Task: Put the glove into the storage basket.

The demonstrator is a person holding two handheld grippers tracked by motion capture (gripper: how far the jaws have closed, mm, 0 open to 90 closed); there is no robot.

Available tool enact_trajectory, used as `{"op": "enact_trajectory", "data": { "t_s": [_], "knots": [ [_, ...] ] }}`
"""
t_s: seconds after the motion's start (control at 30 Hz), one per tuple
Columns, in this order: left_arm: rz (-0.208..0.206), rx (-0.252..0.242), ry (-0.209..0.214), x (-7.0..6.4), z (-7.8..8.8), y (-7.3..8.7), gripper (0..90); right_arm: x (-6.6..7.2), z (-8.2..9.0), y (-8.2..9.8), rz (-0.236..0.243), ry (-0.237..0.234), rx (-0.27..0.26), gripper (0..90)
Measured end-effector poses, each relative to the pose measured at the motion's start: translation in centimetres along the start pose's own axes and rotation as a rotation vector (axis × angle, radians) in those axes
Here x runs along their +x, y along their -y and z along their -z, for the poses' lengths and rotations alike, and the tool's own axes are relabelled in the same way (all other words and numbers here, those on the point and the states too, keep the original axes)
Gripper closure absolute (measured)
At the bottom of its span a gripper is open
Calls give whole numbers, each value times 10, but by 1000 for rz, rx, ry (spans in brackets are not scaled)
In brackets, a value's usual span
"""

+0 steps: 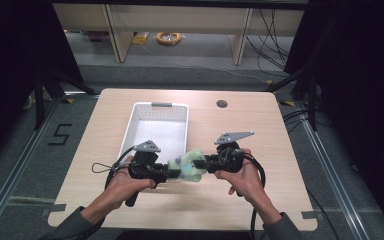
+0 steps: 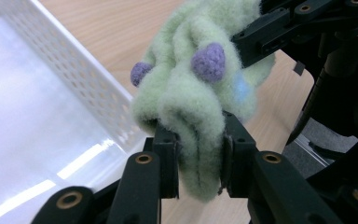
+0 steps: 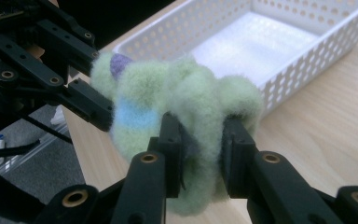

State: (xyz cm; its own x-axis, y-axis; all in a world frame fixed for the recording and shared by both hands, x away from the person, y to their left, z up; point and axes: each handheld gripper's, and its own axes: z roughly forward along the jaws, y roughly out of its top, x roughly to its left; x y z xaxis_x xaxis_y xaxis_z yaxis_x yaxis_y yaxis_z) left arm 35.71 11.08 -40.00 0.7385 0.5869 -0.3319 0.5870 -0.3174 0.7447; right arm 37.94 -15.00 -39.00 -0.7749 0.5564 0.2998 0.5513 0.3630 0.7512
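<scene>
A fuzzy pale-green cloth (image 1: 191, 165) with purple spots and a blue patch hangs bunched between both grippers, just above the near rim of a white perforated basket (image 1: 145, 111). My left gripper (image 1: 174, 173) is shut on the cloth's left end; in the left gripper view the cloth (image 2: 200, 88) is pinched between its pads (image 2: 169, 161). My right gripper (image 1: 204, 163) is shut on the other end; the right gripper view has the cloth (image 3: 186, 105) squeezed between its pads (image 3: 172, 154). The basket (image 3: 279, 79) lies just behind, with nothing in it.
The basket stands on a light wooden table (image 1: 260, 130) with a round cable hole (image 1: 222, 104) at the back right. Black curtains flank both sides. Shelving legs and cables stand on the floor beyond the far edge.
</scene>
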Motion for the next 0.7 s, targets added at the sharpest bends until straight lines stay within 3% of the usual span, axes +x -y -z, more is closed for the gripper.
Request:
{"op": "enact_trajectory", "data": {
  "t_s": [0.07, 0.23, 0.37, 0.4, 0.47, 0.7],
  "knots": [
    [3, -7, -10, 6, 8, -5, 715, 3, -3, -8, -27, -18, 3, 740],
    [15, -12, -23, 16, 17, -9, 715, 3, -11, -23, 3, -7, 2, 740],
    [35, -8, -37, 29, 23, -11, 715, 1, -22, -36, 4, -20, 17, 740],
    [42, -11, -42, 32, 24, -11, 715, 3, -24, -39, -16, -21, 25, 740],
    [50, -7, -49, 38, 27, -12, 715, 1, -34, -48, 6, -27, 30, 740],
    [92, 9, -76, 63, 33, -10, 714, -2, -56, -64, -9, -29, 67, 740]
  ]
}}
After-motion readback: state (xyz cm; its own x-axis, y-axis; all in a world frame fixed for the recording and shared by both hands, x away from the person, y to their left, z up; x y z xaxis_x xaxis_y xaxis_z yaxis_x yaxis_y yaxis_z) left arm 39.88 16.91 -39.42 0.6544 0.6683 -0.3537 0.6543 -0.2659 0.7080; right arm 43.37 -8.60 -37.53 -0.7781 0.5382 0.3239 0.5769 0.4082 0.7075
